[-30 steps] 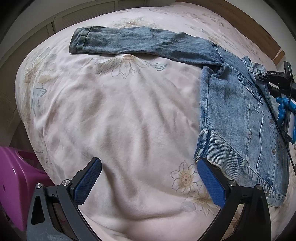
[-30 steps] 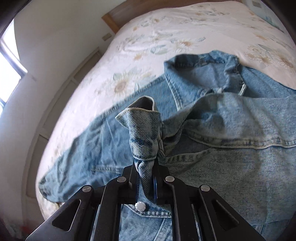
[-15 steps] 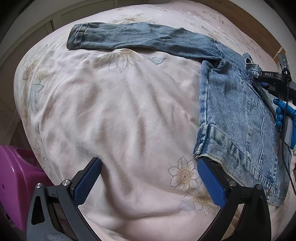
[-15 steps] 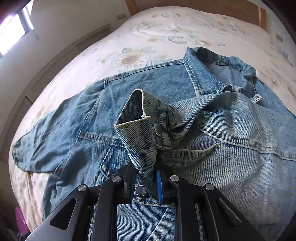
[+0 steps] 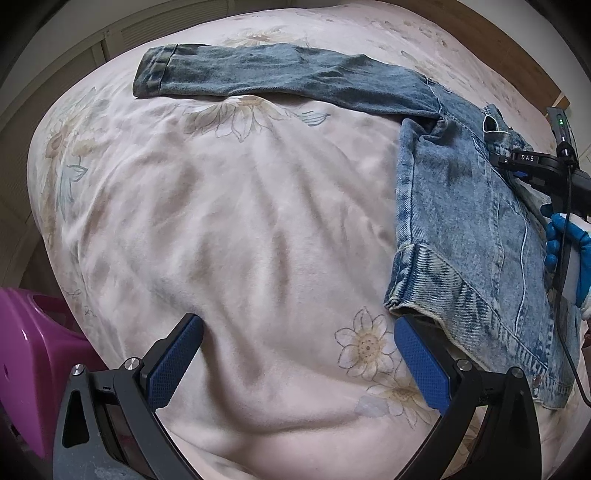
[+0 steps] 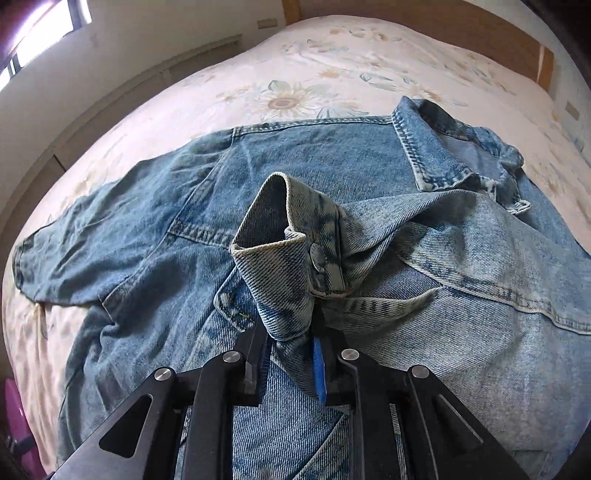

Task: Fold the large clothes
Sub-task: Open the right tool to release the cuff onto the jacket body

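A blue denim jacket [image 5: 461,221] lies front up on the floral bedspread [image 5: 221,229], one sleeve [image 5: 277,70] stretched out flat to the left. My left gripper [image 5: 295,325] hovers open over bare bedspread, its right finger beside the jacket's hem corner. In the right wrist view the other sleeve is drawn across the jacket [image 6: 314,158]. Its buttoned cuff [image 6: 291,236] stands up between the tips of my right gripper [image 6: 290,332]. The jaws stand a little apart and pinch the cuff's lower end. A blue-gloved hand [image 5: 557,236] holds that gripper at the right edge.
A purple plastic object [image 5: 26,350] sits beside the bed at the lower left. A wooden headboard [image 6: 424,33] runs along the far side. Cupboard doors and a wall [image 6: 110,85] stand past the bed's left edge.
My right gripper has carried the cuff further over the jacket front, rolled and sunk a little; its jaw gap has widened slightly. The left gripper has stayed put.
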